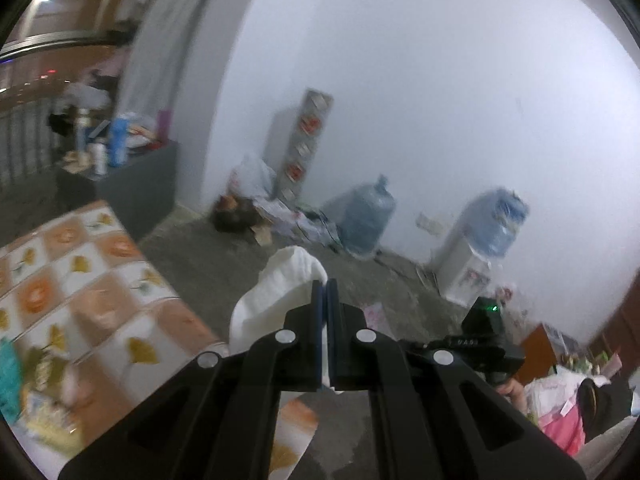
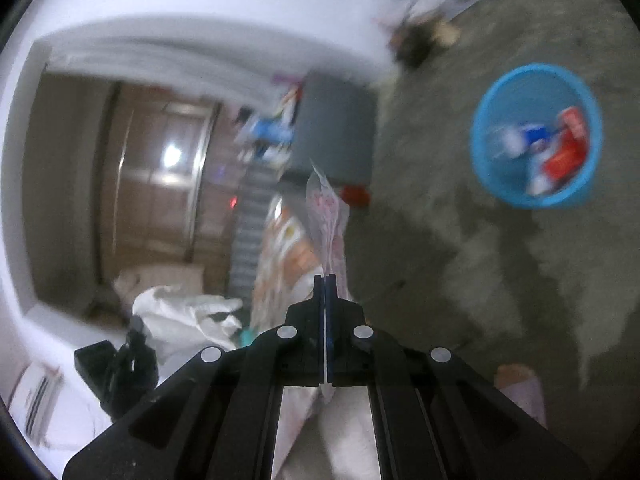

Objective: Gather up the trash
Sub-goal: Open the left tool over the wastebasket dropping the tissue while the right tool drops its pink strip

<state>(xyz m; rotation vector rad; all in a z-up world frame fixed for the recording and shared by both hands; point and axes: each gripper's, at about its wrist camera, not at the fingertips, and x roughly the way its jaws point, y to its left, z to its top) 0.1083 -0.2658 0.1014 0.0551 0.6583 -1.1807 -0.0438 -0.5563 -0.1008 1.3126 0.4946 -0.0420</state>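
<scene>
Blue bin [image 2: 536, 136] — right view only.

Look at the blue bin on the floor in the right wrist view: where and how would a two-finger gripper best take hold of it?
Probably by the rim. The blue bin stands upright on the concrete floor with its mouth open and trash inside. Come from above at the bare near side and put one finger inside the wall and one outside; the round body looks too wide to span.

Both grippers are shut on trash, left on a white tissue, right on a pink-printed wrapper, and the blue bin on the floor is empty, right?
Not quite: the blue bin already holds red and blue-white trash, as the right wrist view shows. The rest stands.
</scene>
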